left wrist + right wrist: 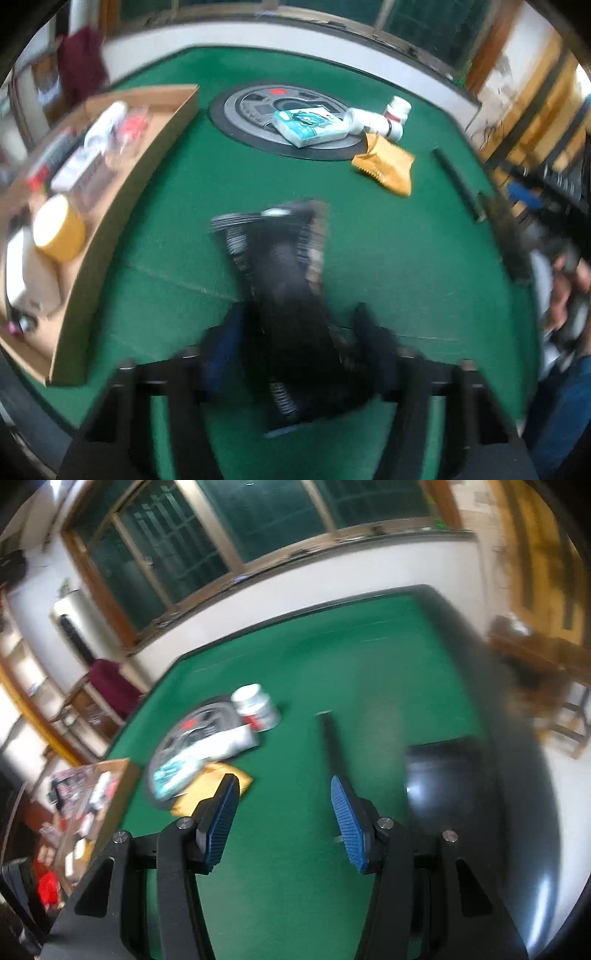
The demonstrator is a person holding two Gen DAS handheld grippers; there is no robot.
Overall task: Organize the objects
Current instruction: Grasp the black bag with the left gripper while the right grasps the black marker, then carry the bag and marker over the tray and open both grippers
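A lived-in room of a home, likely a games room: a green felt table (369, 657) with a round centre plate (258, 110) fills the middle, wood-framed barred windows (177, 546) run along the top, and a wooden chair (554, 686) stands at right.

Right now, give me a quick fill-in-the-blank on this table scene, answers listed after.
1. The right claw is open with ____ between its fingers.
2. The long black object lies between the fingers of the ____ claw.
3. The yellow roll of tape lies ____ the brown cardboard tray.
4. The felt top of the table is ____ in colour.

Missing words: nothing; left; inside; green.
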